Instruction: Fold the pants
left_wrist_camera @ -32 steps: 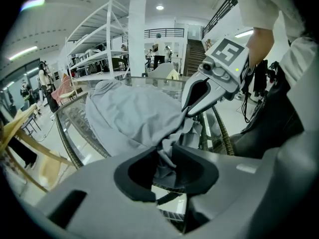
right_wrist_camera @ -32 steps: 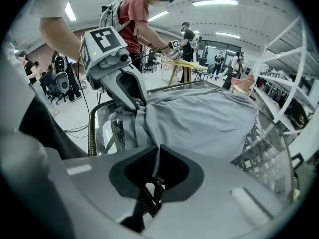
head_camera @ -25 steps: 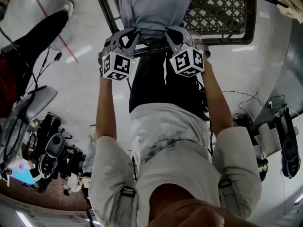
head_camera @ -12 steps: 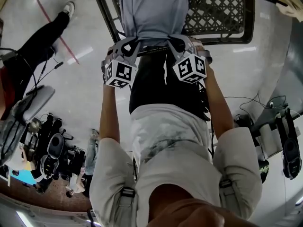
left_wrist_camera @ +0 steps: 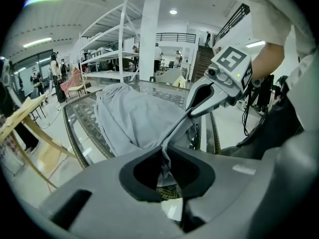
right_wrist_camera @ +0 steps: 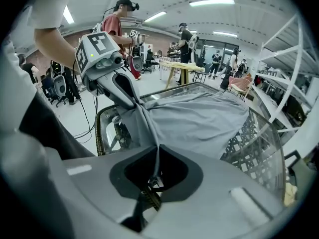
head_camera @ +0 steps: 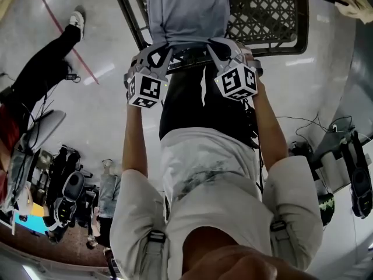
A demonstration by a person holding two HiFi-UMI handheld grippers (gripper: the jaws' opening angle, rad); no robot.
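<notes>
Grey pants (head_camera: pixel 186 10) clamped, left gripper (left_wrist_camera: pixel 163 156), right gripper (right_wrist_camera: pixel 155 154), both raised slightly

1. A pale short-sleeved shirt (head_camera: pixel 204 174) carries a faint grey print on its front.
2. Black trousers (head_camera: pixel 192 112) show one thin white streak.
3. Grey straps (head_camera: pixel 152 241) with buckles sit at both shoulders.
4. The left hand-held gripper (head_camera: pixel 156 51) and right hand-held gripper (head_camera: pixel 217 48) are grey plastic with curved arms.
5. Each bears a white cube (head_camera: pixel 144 90) printed with black square markers.
</notes>
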